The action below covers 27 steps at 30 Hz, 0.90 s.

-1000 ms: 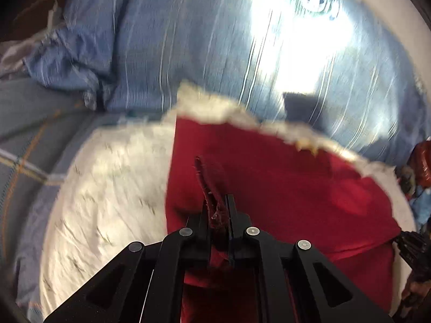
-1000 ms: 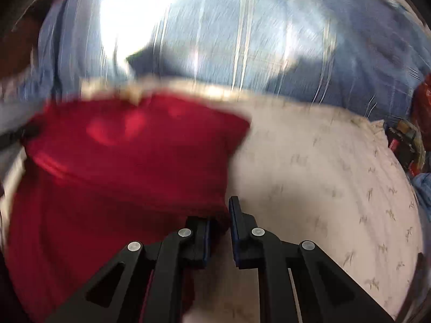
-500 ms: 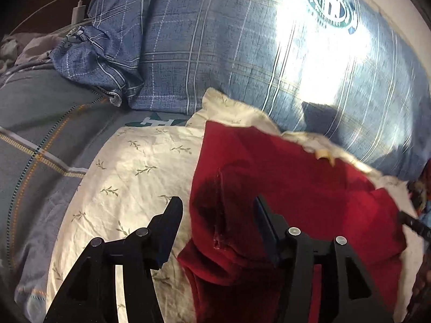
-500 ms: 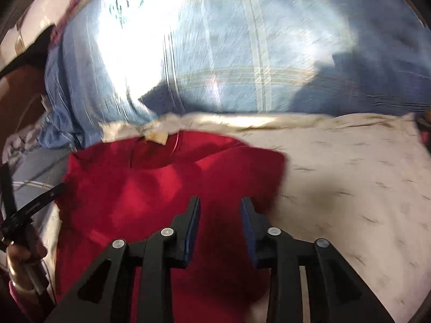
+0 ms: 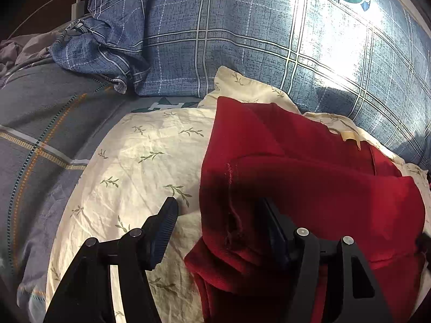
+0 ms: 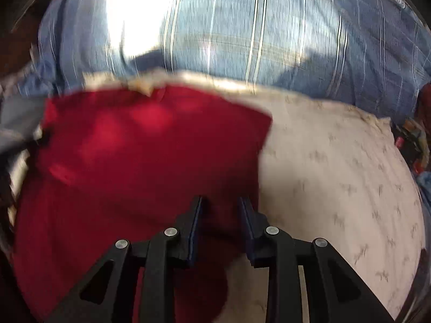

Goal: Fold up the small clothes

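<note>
A red garment (image 5: 317, 188) lies partly folded on a cream pillow with a leaf print (image 5: 150, 158). Its left sleeve is folded over onto the body, and a pale label shows at the collar. My left gripper (image 5: 219, 215) is wide open just above the garment's left edge, holding nothing. In the right wrist view, which is blurred, the red garment (image 6: 140, 156) fills the left half. My right gripper (image 6: 219, 207) is open over the garment's right edge, with the cream pillow (image 6: 336, 167) beyond it to the right.
A large blue plaid pillow (image 5: 269, 40) with a round green emblem stands behind the cream pillow. A grey plaid blanket (image 5: 40, 123) lies at the left. A white charger cable (image 5: 54, 2) runs at the far left. Dark and red items (image 6: 412, 140) sit at the right edge.
My left gripper let go of the red sleeve and opened wide, pulling back. My right gripper also opened and moved over the garment's right edge.
</note>
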Each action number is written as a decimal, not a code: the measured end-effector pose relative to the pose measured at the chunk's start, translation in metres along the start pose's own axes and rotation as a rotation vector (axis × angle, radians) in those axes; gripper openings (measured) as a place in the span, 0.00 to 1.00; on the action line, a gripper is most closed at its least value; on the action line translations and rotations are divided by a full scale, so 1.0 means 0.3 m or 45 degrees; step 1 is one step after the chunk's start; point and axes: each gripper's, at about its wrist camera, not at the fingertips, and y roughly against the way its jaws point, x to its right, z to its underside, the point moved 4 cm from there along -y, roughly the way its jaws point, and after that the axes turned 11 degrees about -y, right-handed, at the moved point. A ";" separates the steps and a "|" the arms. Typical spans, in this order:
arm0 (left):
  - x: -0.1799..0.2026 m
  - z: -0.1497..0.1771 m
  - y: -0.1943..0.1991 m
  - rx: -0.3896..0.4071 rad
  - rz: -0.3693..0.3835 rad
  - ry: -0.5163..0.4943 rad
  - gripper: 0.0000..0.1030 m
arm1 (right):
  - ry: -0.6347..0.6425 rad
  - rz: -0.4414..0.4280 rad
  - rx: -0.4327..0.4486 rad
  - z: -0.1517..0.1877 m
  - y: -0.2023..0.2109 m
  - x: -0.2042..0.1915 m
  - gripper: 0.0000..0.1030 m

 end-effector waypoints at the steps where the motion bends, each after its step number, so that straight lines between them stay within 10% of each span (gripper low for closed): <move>1: -0.002 0.004 0.003 0.005 -0.001 0.001 0.62 | -0.007 -0.017 0.047 0.009 0.021 0.008 0.27; 15: 0.024 0.074 0.261 0.138 -0.072 -0.091 0.60 | -0.191 -0.223 0.095 0.022 0.253 -0.023 0.44; 27: -0.013 0.193 0.420 0.139 -0.085 -0.047 0.70 | -0.021 -0.397 0.110 -0.006 0.278 -0.340 0.49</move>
